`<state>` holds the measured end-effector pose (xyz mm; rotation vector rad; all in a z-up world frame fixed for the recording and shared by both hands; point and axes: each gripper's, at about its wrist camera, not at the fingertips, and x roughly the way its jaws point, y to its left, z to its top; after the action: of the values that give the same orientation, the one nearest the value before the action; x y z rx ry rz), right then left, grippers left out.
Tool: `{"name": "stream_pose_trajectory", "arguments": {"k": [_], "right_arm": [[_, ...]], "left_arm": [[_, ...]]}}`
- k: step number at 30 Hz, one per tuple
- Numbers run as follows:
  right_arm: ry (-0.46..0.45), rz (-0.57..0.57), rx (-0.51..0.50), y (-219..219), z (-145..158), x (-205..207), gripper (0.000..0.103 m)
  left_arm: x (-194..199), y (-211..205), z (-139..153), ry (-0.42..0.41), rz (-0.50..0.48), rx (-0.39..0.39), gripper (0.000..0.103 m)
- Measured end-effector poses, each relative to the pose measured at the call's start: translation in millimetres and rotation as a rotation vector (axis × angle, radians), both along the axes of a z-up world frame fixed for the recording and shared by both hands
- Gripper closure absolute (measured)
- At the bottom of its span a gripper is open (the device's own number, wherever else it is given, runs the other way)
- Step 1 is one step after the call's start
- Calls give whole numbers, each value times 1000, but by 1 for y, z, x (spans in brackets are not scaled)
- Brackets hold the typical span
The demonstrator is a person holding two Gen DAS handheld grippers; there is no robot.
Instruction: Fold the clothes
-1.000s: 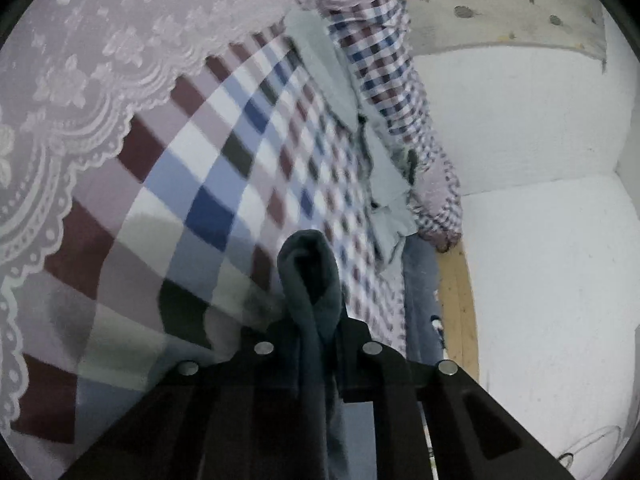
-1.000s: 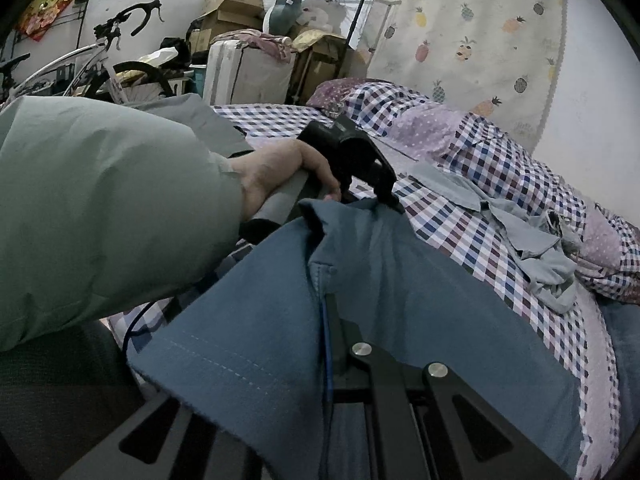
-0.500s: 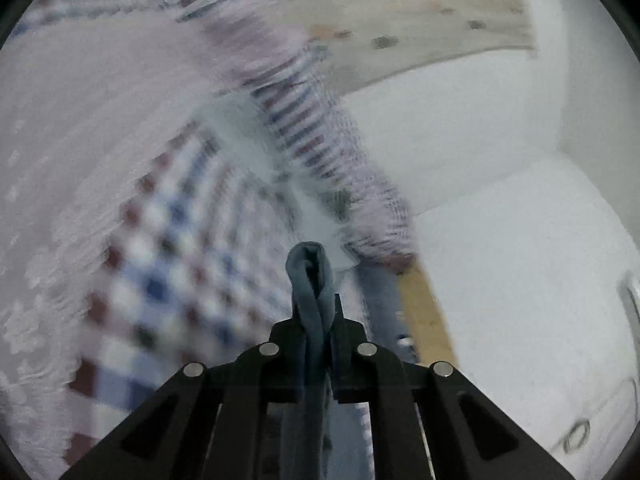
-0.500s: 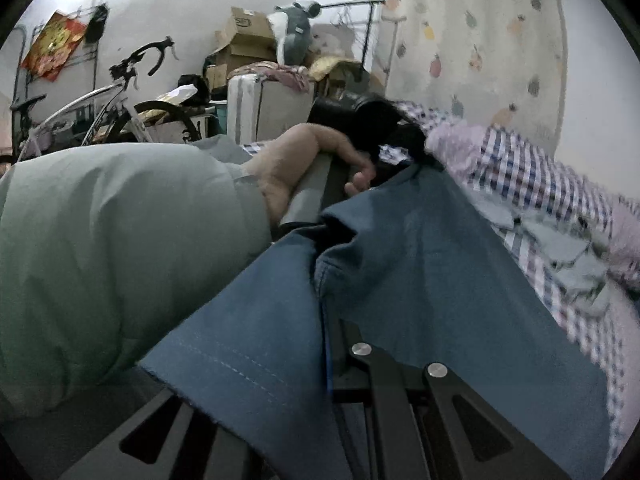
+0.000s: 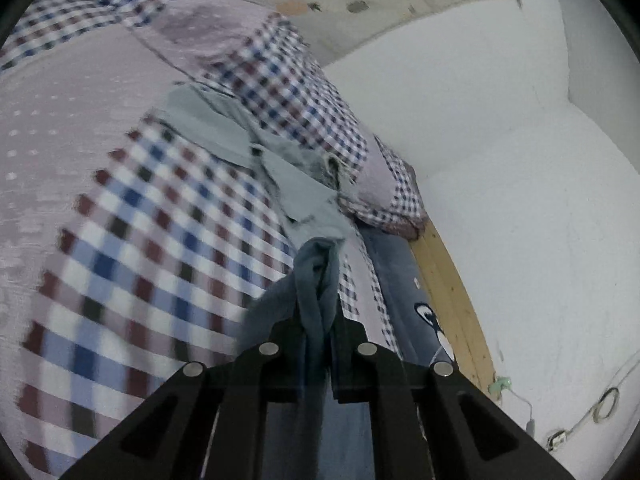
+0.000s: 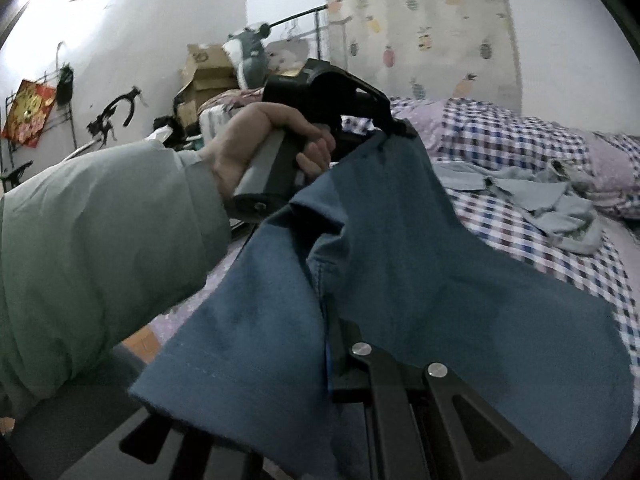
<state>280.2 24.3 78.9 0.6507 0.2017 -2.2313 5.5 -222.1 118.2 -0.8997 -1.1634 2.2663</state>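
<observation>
A blue shirt (image 6: 420,280) hangs lifted above the bed, stretched between both grippers. My left gripper (image 5: 318,320) is shut on a bunched fold of the blue shirt (image 5: 316,276), which pokes up between the jaws. My right gripper (image 6: 332,320) is shut on another edge of it; the cloth drapes over the jaws and hides the left fingertip. In the right wrist view a hand (image 6: 264,140) in a green sleeve holds the left gripper (image 6: 394,126), which pinches the shirt's far corner. A pale grey garment (image 5: 280,160) lies crumpled on the checked bedsheet (image 5: 140,240).
The same grey garment (image 6: 552,204) lies on the bed near the checked pillows (image 6: 520,136). A white wall (image 5: 500,160) and a wooden bed rail (image 5: 452,288) run along the bed's far side. Boxes (image 6: 208,80), a bicycle (image 6: 116,112) and a pineapple curtain (image 6: 420,32) stand behind.
Both grippers have risen with the blue shirt still held. The left gripper has tilted up, so more wall and pillow show. The hand holding it stands higher in the right wrist view.
</observation>
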Motion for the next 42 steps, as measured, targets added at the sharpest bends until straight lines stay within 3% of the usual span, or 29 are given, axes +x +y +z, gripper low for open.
{"name": "stream_pose_trajectory", "arguments": {"k": [7, 16, 23, 27, 33, 36, 39, 40, 41, 42], "right_arm": [[-29, -123, -85, 78, 15, -9, 100], [-84, -290, -161, 180, 19, -24, 100], [-228, -461, -241, 256, -9, -44, 100], [-255, -511, -244, 278, -18, -46, 100], [-333, -616, -260, 315, -41, -54, 100], [-372, -684, -252, 331, -52, -57, 100], [-398, -736, -226, 342, -56, -55, 100], [-406, -754, -218, 345, -58, -55, 100], [-415, -771, -209, 349, -59, -55, 99], [-423, -788, -200, 353, -60, -54, 96]], "left_arm": [[-29, 92, 40, -33, -78, -84, 96], [-69, 221, 46, -94, -165, -173, 96], [-100, 316, 9, -185, -214, -255, 96], [-116, 357, -20, -243, -211, -312, 96], [-132, 398, -53, -302, -175, -389, 95], [-138, 406, -67, -325, -163, -391, 94], [-139, 411, -71, -310, -196, -337, 89], [-139, 411, -69, -301, -210, -317, 79], [-138, 410, -65, -284, -221, -300, 61], [-137, 407, -59, -259, -228, -285, 51]]}}
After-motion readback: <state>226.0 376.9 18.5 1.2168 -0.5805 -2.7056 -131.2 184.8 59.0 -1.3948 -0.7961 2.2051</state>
